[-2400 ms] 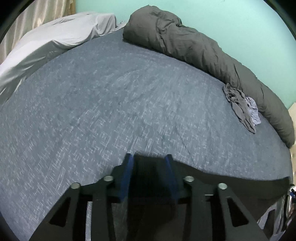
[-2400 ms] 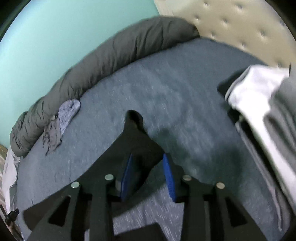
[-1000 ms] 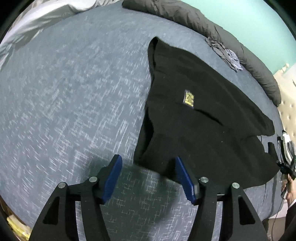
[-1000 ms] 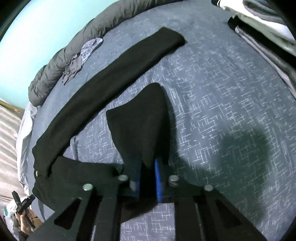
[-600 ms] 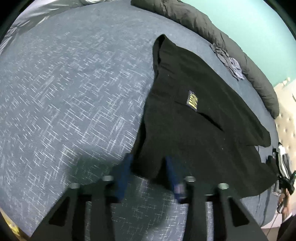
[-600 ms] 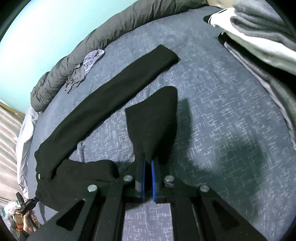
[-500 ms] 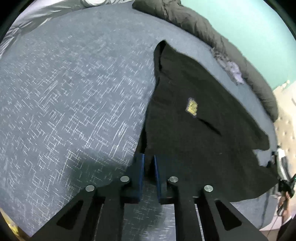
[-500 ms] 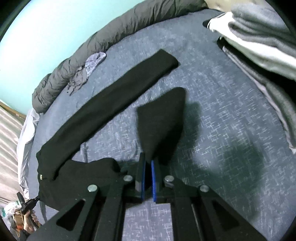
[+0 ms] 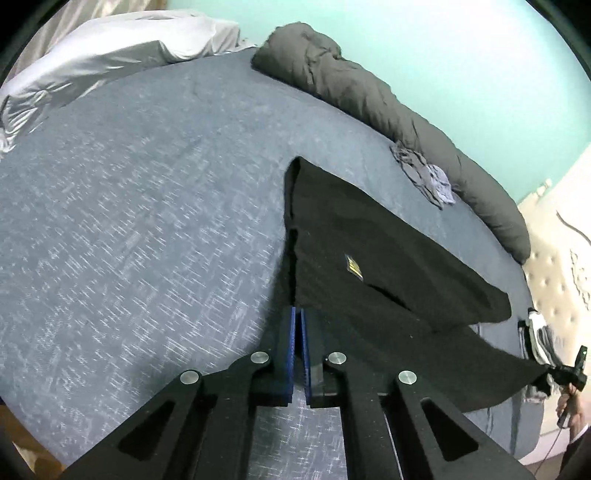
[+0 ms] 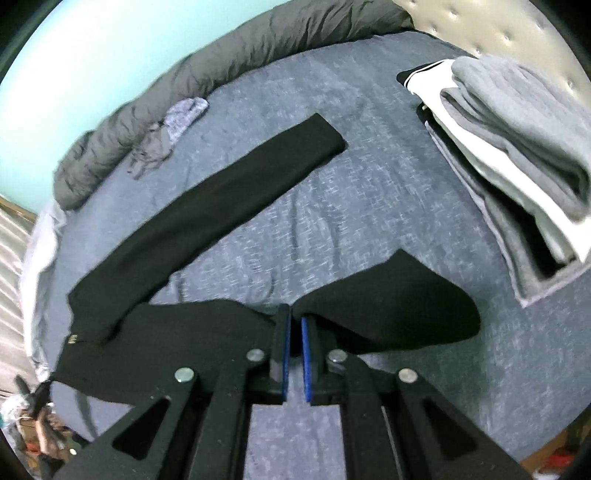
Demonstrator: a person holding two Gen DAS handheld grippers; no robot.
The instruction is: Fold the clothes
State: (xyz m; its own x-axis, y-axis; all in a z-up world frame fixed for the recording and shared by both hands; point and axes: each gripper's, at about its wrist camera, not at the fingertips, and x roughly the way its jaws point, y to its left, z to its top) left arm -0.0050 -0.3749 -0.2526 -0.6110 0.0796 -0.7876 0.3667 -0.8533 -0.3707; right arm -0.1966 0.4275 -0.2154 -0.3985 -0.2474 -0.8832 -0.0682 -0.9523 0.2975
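A black pair of trousers [image 9: 388, 266] with a small yellow label [image 9: 354, 267] lies across the blue bed sheet [image 9: 129, 221]. My left gripper [image 9: 297, 314] is shut on the waist edge of the trousers, lifting it a little. In the right wrist view one leg of the trousers [image 10: 221, 184] lies flat and straight, while the other leg [image 10: 388, 310] hangs from my right gripper [image 10: 293, 317], which is shut on it. The far end of the lifted cloth reaches the other gripper [image 9: 569, 373] at the right edge of the left wrist view.
A rolled dark grey duvet [image 9: 369, 92] runs along the far edge by the teal wall. A small crumpled grey garment [image 9: 424, 177] lies next to it. A stack of folded grey and white clothes [image 10: 517, 147] sits at the right by the tufted headboard [image 10: 498, 26]. A pale sheet [image 9: 92, 62] is bunched far left.
The left gripper was open a second ago and has shut on the waist edge and raised it. The right gripper stays shut and has drawn its leg sideways, away from the flat leg.
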